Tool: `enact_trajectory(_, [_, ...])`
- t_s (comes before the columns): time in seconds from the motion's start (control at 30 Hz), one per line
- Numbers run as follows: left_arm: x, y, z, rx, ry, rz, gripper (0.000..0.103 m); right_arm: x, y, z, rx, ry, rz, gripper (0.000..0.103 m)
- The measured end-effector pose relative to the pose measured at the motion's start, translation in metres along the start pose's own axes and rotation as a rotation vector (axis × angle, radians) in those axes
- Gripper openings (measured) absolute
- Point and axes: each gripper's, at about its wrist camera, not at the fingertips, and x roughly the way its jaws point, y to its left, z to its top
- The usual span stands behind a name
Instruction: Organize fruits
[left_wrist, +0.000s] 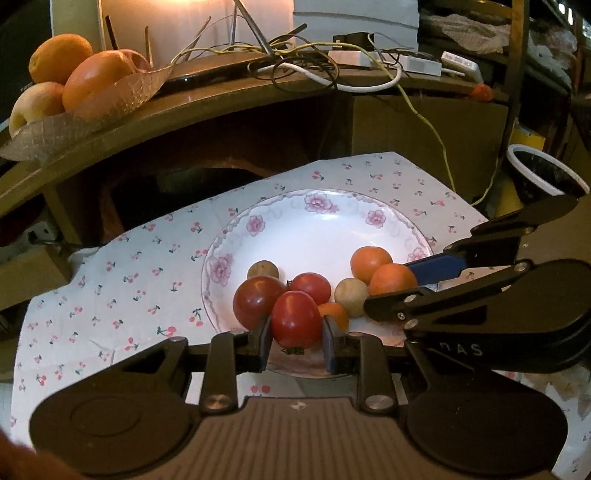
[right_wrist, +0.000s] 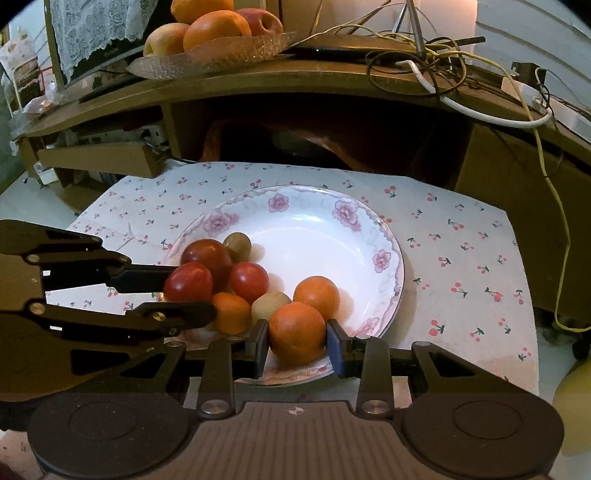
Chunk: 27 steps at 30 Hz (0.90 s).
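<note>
Left tool (left_wrist: 296, 339) pinching a tomato (left_wrist: 296, 319), right tool (right_wrist: 297, 345) an orange (right_wrist: 297, 334), so lifting could roll neighbours off the plate (right_wrist: 388, 236).

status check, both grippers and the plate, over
Left gripper shut on red tomato. Right gripper shut on orange fruit. Both over plate, other fruits crowding close.

Fruit in a plate on a cloth, below a shelf

The plate (right_wrist: 373, 236) lies on the cloth (right_wrist: 461, 258); the fruits cluster in its near part, ahead of both grippers; behind and above, a shelf (right_wrist: 332, 79) carries a fruit tray (right_wrist: 207, 59) at left, cables (right_wrist: 443, 55) at right.
</note>
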Motion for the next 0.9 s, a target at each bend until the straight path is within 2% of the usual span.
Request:
enact_trajectory(0.37, [-0.005,-0.005,-0.002,0.031,0.005,0.005,0.037,-0.006,-0.002,-0.003,0.0,-0.023,0.002,0.037])
enact_trajectory(0.6, [-0.017,-0.004,-0.003,0.031,-0.015,0.012,0.042,-0.015,-0.004,-0.002,0.01,-0.055,0.004,0.042])
enact_trajectory(0.9, [-0.034,-0.003,-0.004,-0.039,-0.019,0.042,0.047,-0.033,-0.012,-0.002,0.033,-0.086,-0.011,0.044])
